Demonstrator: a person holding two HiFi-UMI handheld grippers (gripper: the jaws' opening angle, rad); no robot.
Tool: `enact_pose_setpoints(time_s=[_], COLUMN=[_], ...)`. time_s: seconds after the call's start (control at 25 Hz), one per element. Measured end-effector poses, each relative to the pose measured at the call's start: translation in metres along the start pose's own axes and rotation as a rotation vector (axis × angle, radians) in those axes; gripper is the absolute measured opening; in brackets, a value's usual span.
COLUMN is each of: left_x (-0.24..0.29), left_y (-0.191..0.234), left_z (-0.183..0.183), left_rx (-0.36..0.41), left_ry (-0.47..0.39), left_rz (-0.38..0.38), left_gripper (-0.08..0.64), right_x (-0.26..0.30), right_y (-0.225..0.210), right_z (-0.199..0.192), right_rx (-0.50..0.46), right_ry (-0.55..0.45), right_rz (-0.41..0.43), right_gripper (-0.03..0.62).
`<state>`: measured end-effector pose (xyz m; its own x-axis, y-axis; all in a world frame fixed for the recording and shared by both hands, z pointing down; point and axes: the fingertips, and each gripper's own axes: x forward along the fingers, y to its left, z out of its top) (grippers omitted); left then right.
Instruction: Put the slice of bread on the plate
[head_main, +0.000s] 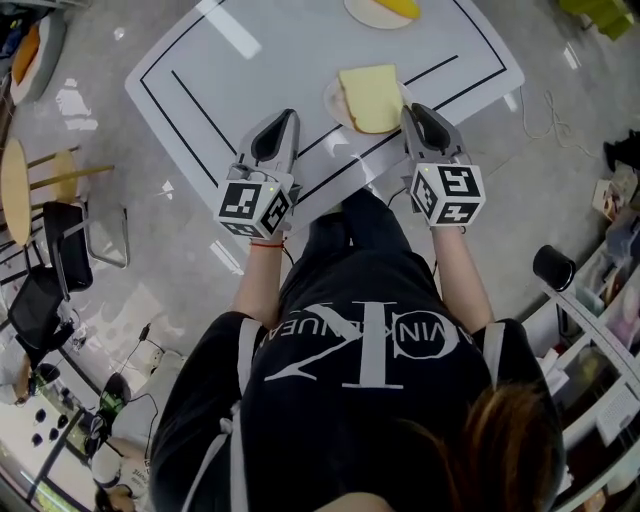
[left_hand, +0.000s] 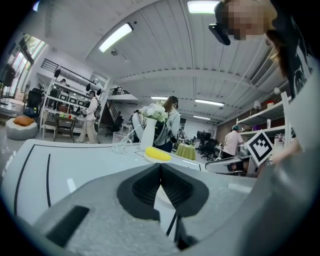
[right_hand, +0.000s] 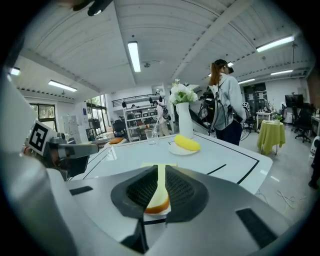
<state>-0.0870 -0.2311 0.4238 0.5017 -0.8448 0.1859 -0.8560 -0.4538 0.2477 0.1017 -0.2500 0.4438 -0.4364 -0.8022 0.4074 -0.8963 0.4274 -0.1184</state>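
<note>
One slice of bread (head_main: 370, 97) lies flat on the small white plate (head_main: 329, 102), directly ahead of the right gripper (head_main: 412, 112) and just off its tips. It covers most of the plate, so only a crescent of rim shows on the side away from that gripper. The right gripper's jaws stand a narrow slit apart and press on nothing. In the right gripper view the bread shows through the slit and beyond the tips, not pinched between the pads.

The main risk, as I judge it, is a nudge. The tips sit right at the browned crust, so a sideways or forward drift as the gripper pulls away could catch that edge. That would slide the slice partway off the rim or tip the light plate. The slice is nearly as wide as the plate, which leaves little margin before a corner hangs over the white table (head_main: 250, 70).

The slice looks only slightly longer than wide. Its long axis seems to run roughly along the line of the right jaws, with the rounded crust end toward the gripper and the straight end pointing away.

The left gripper (head_main: 288, 118) hovers beside the right one, on the far side of the plate from it. Its jaws are together and empty.
</note>
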Motion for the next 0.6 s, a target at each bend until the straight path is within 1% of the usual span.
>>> enact_pose_setpoints(time_s=[0.12, 0.4, 0.6], left_x=[0.003, 0.001, 0.001], left_y=[0.0, -0.001, 0.0], left_z=[0.011, 0.033, 0.047], left_rx=[0.011, 0.031, 0.043], left_ry=[-0.017, -0.058, -0.087], left_rz=[-0.005, -0.004, 0.008], left_gripper=[0.011, 0.011, 0.011], right_x=[-0.007, -0.024, -0.034], right_y=[-0.004, -0.015, -0.022], right_z=[0.011, 0.033, 0.051], right_rx=[-0.014, 0.001, -0.023], right_ry=[-0.029, -0.107, -0.164], right_rz=[-0.007, 0.004, 0.005], right_gripper=[0.002, 0.002, 0.002])
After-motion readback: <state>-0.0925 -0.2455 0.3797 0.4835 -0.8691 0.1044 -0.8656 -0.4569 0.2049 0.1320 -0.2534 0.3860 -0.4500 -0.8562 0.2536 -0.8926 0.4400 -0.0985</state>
